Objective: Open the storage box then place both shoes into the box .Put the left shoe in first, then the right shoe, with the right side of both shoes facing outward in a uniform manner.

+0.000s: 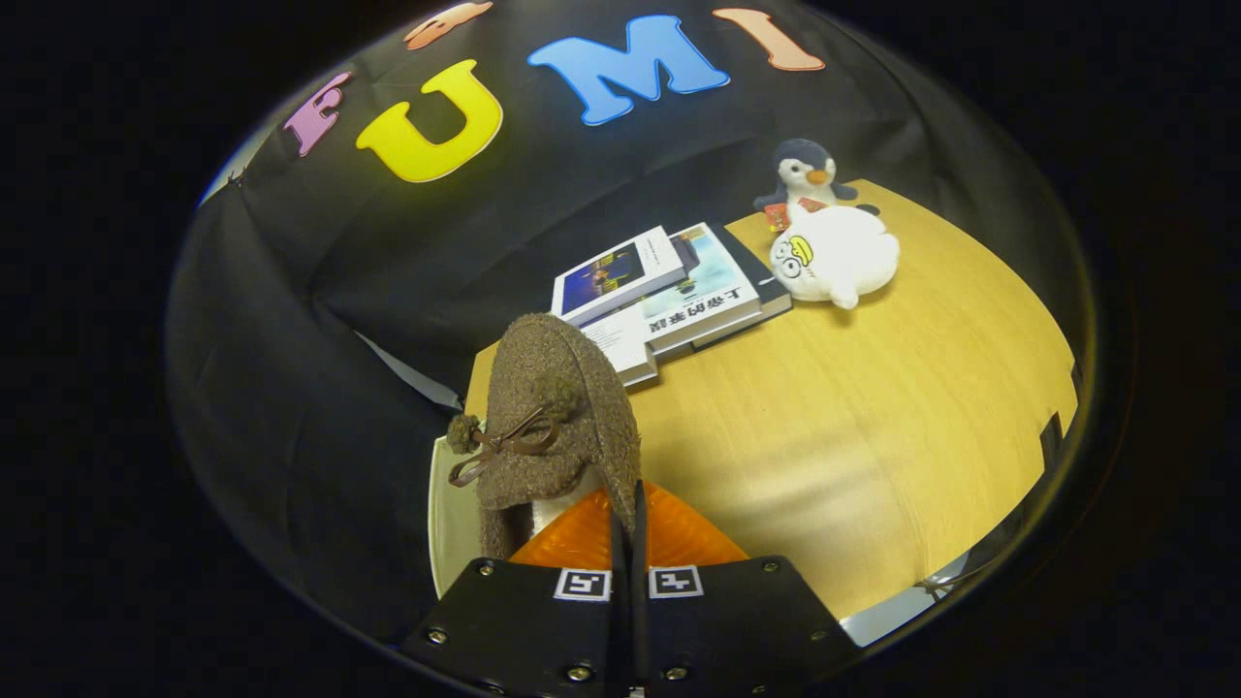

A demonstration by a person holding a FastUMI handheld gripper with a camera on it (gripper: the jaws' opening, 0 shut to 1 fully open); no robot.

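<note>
A brown fuzzy shoe (557, 407) with pom-pom laces is pinched at its edge between the pressed-together fingers of the gripper (628, 514). It is held toe-up over the white box (451, 519) beside the table (873, 417). What the box holds cannot be told.

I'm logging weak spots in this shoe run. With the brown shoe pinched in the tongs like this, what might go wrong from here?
1. The tongs look shut on only a thin edge of the brown shoe, so it may slip or swing.
2. The shoe hangs over the table edge; if dropped, it may miss the table.
3. A swing forward could reach the books just beyond.
</note>
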